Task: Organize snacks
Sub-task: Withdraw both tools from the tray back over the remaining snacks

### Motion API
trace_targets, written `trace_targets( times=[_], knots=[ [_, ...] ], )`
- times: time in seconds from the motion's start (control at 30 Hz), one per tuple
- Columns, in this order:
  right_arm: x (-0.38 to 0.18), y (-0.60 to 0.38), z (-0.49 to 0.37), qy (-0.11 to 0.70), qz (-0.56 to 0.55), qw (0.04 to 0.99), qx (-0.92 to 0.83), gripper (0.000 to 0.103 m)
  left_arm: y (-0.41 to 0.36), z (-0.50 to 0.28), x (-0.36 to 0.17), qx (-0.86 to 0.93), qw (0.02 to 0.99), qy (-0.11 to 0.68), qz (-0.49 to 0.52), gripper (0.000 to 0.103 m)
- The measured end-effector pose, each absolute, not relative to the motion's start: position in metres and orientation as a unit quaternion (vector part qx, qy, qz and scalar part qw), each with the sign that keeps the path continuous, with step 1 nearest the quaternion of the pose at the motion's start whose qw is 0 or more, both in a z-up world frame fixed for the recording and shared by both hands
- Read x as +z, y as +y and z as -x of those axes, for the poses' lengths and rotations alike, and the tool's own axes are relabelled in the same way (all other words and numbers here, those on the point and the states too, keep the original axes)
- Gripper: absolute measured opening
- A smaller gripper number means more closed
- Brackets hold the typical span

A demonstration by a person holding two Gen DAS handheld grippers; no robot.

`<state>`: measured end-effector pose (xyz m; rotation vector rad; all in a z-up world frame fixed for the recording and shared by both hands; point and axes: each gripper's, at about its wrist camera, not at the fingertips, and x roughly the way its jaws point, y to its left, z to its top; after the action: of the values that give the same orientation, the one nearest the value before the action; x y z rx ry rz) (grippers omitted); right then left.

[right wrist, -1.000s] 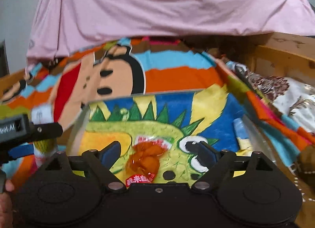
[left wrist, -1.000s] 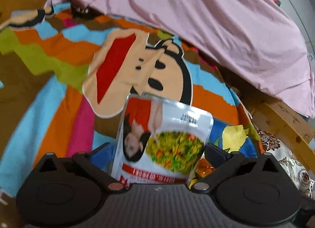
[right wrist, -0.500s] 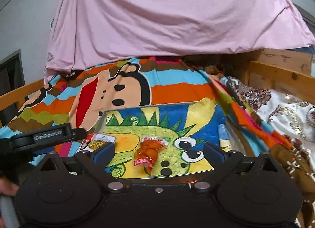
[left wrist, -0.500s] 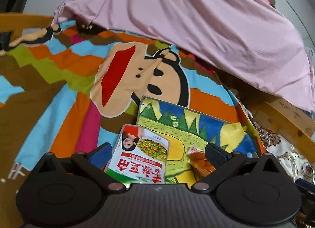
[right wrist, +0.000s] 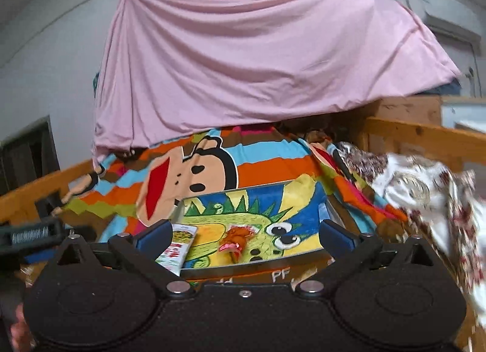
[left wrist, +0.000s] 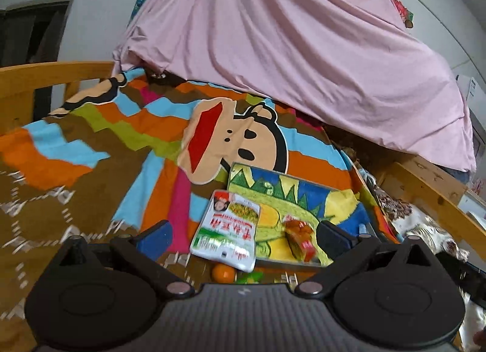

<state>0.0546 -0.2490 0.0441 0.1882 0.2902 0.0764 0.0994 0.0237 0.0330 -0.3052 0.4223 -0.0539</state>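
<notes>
Both our grippers, left gripper (left wrist: pixel 243 235) and right gripper (right wrist: pixel 243 233), gape empty, right's jaws opening, since white pouch (left wrist: pixel 227 227) and orange snack (right wrist: pixel 235 241) lie on the tray (right wrist: pixel 303 200).

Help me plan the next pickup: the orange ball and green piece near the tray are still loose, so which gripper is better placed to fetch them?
Probably the left gripper: its open jaws frame the orange ball and green piece lying before the dinosaur tray. The right wrist view shows neither.

A home bedroom is shown. A wooden bed frame (right wrist: pixel 419 136) w/ cartoon blanket (left wrist: pixel 152 127) is seen; pink sheet (right wrist: pixel 258 57) hung overhead.
</notes>
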Motion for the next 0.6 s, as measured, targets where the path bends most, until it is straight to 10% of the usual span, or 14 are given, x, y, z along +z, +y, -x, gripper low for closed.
trace_targets(
  times=[0.6],
  knots=[
    [0.030, -0.236, 0.045, 0.197, -0.134, 0.970, 0.052, 0.102, 0.025, 0.012, 0.031, -0.019, 0.969, 0.231, 0.081, 0.103]
  ],
)
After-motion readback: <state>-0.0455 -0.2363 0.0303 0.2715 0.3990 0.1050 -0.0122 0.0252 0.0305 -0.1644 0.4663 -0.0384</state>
